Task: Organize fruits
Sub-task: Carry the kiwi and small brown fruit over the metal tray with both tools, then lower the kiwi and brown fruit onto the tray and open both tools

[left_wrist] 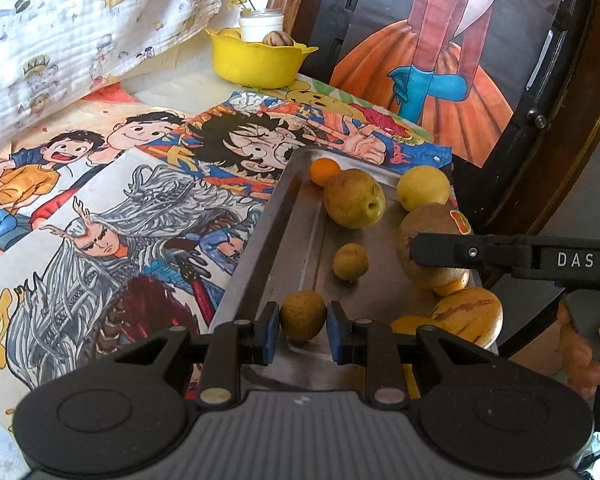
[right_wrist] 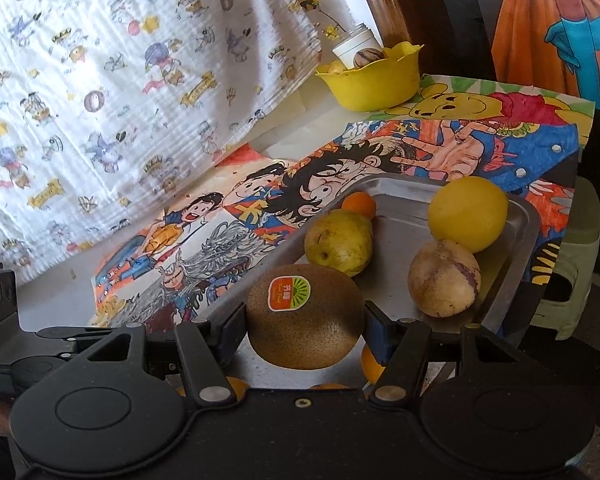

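Brown, speckled kiwi [right_wrist: 304, 316] with orange-green sticker

One metal tray [left_wrist: 260, 240], one yellow bowl [left_wrist: 256, 64], one kiwi [right_wrist: 304, 320], two small brown round fruits [left_wrist: 303, 314]

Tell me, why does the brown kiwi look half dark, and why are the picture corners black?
Right wrist view: light falls on the kiwi from above, leaving its lower side in shadow; the metal tray shines. Both views: the fisheye lens bends edges and blacks out corners; left wrist view, the tray looks duller.
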